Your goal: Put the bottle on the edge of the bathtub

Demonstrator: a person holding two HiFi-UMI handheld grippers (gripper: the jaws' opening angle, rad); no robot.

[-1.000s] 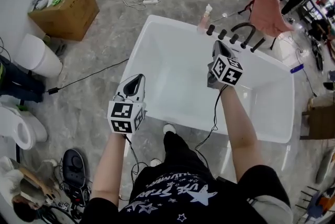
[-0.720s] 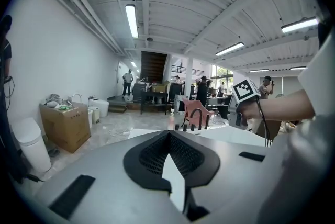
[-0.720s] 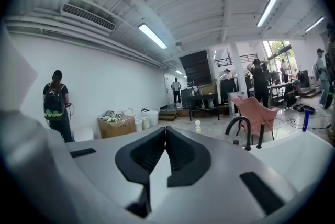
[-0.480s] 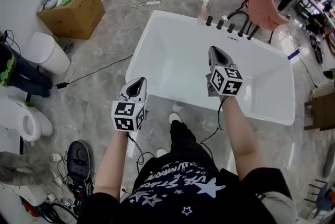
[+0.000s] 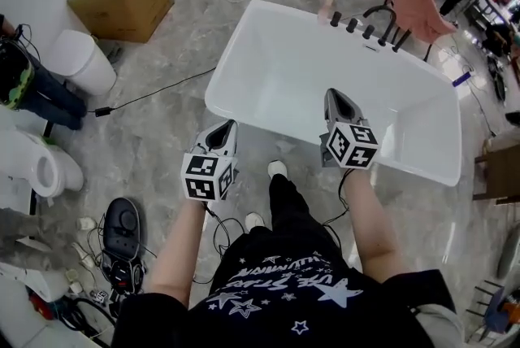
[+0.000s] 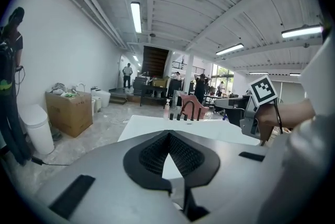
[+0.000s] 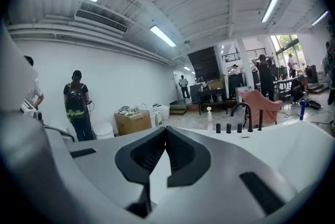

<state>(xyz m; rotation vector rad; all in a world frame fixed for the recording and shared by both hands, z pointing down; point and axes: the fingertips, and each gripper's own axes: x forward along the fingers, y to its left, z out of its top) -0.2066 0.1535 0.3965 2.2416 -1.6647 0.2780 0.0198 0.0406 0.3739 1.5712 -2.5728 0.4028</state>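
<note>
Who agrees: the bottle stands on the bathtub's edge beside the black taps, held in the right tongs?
Not held. The bottle stands on the bathtub's edge beside the black taps, free; the head view shows the right tongs well short of it.

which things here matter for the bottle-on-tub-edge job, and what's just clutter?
Job: bottle, standing on the far edge by the taps; bathtub; left gripper and right gripper, fingers shut, empty.
Lying about: cardboard box; pink chair; white bin; toilet; floor cable.
</note>
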